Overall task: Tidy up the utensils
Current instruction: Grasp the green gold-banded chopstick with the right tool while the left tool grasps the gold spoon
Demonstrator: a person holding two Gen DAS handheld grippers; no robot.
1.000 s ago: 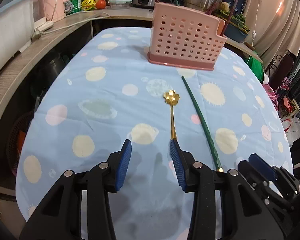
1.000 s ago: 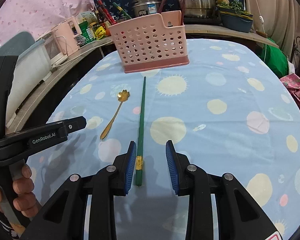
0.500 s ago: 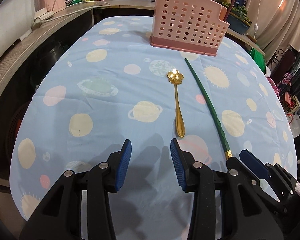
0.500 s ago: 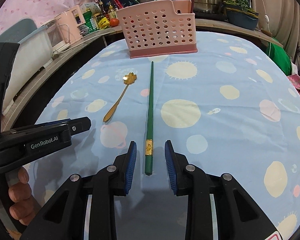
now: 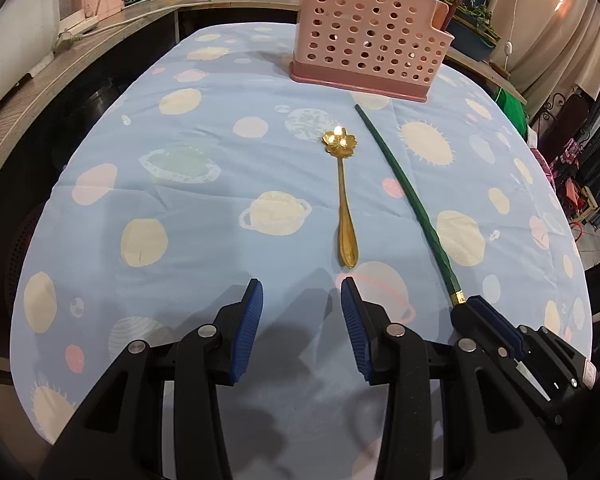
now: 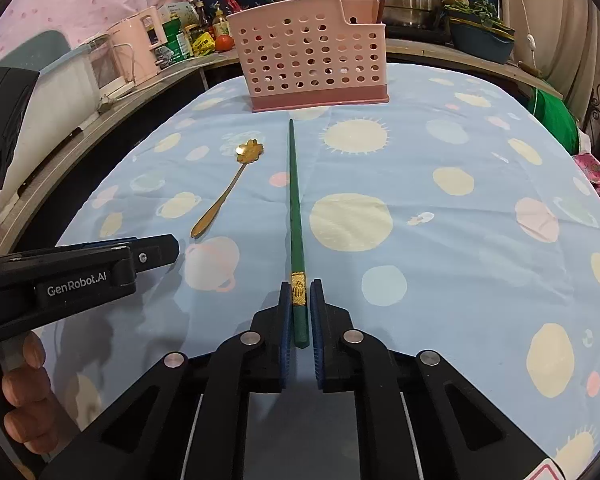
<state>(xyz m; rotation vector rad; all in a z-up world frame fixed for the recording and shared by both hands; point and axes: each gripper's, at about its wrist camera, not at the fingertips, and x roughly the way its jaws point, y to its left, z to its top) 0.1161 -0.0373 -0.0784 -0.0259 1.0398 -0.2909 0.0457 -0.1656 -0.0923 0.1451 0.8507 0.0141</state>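
Green chopstick (image 6: 295, 216) sits pinched at its gold-banded end by the right gripper (image 6: 300, 312), ready for lifting toward the pink basket (image 6: 312, 56); the left gripper (image 5: 302, 320) gapes empty behind the gold spoon (image 5: 343, 196).

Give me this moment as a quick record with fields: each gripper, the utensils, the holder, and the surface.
left gripper: open, holding nothing, just short of the spoon handle
right gripper: shut on the green chopstick at its gold band
green chopstick: flat, tip pointing toward the holder
gold spoon: flat, flower-shaped bowl toward the holder
pink holder: upright at the far end
tablecloth: blue, planet print
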